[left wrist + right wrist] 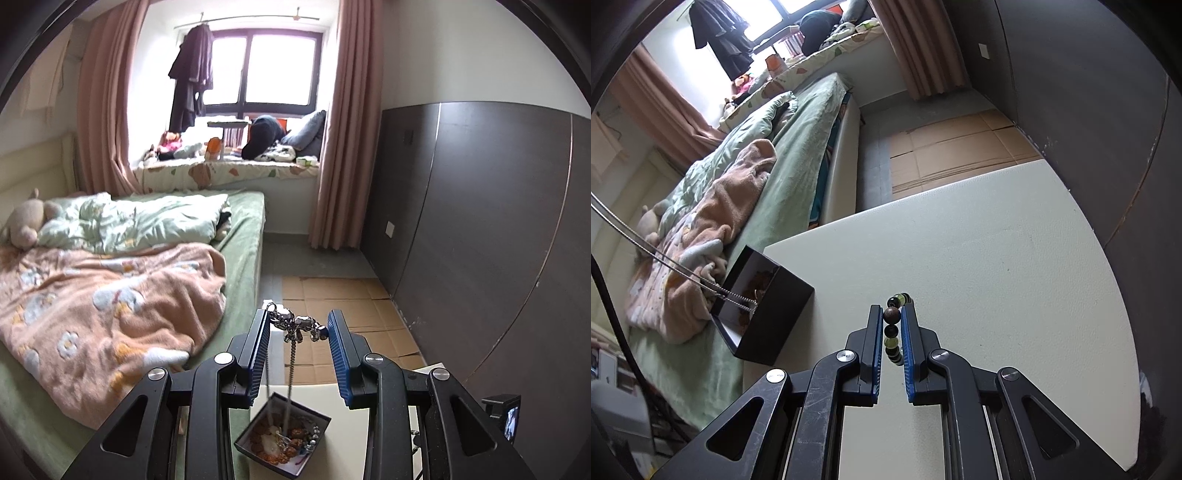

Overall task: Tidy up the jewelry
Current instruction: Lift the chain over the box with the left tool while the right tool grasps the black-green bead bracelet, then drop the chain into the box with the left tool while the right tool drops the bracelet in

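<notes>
L gripper [298, 326] up close: fingers partly spread, a clump of silver chain [299, 325] bridging the tips. Looks pinched/snagged there, tho contact on the R-hand pad isn't fully clear. Rest of the chain hangs straight down into the black box [282, 435] below. Box sits at the table's [997, 240] corner on the bed [243, 258] side, already holding orange beads + other bits.

R gripper [891, 325]: fingers nearly pressed together, pinching a bead bracelet [894, 328] (dark, brown, greenish beads). It hangs between the pads just above the tabletop, near the box but apart from it.

Step, imo: necklace going into the box, L side lowering it; bracelet queued in R.

Next move needs: L to drop low enough that the chain pools inside the walls, then spread so the clump falls free. Snag on the pad ribs is the risk, may need a shake. Then R carries the bracelet over the box rim & releases. Keep R clear of the hanging chain, visible at the left of the R cam view.
</notes>
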{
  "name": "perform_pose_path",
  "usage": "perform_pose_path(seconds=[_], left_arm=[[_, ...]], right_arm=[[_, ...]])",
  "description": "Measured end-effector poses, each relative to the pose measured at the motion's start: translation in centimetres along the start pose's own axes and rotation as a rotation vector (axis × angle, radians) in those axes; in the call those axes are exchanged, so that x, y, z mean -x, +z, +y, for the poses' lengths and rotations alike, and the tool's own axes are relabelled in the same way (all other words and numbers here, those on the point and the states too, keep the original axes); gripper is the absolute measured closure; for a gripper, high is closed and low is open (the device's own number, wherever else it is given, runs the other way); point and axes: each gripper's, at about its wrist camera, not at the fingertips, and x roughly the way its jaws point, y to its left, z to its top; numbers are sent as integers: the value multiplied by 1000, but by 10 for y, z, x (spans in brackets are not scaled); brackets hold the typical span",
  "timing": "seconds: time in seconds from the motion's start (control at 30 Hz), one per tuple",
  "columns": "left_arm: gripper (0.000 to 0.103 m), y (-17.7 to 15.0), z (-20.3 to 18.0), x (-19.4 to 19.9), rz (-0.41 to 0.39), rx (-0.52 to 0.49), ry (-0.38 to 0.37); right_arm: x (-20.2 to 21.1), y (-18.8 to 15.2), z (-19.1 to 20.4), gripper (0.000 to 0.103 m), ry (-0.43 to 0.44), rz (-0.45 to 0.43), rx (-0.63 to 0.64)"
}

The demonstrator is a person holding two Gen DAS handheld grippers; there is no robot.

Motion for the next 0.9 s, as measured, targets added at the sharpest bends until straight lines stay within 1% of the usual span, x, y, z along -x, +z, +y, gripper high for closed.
perform_pose_path(seconds=[0.1,0.17,0.23,0.4,0.47,0.5,0.57,0.63,0.73,0.77,0.8,0.87,0.9], left_arm=[[69,-12,7,-8,15,41,-14],[69,-25,13,-18,39,77,-26],[69,-44,21,-33,80,117,-37],[69,-82,32,-70,174,174,-70],[69,-95,36,-82,197,183,-84],[69,-102,39,-89,214,193,-78],[69,-113,46,-101,283,244,-55],[68,-120,55,-109,320,304,-84],[68,-127,64,-119,384,345,-74],[67,-129,66,-120,397,359,-83],[66,-129,69,-120,404,374,-97],[51,-128,71,-114,400,374,-101],[49,-127,71,-110,392,368,-95]], right_arm=[[-1,0,1,92,-6,3,5],[-2,-1,1,92,-13,7,9],[-4,-2,3,92,-20,12,16],[-5,-3,6,92,-10,4,12],[-3,-2,8,92,5,-14,12],[-2,-2,9,92,8,-24,14],[1,-2,9,92,10,-48,17],[4,-1,12,92,25,-71,20],[10,1,17,92,49,-112,30],[12,3,19,92,58,-131,31],[14,4,22,92,74,-155,28],[18,6,28,92,108,-187,20],[18,7,30,92,122,-194,17]])
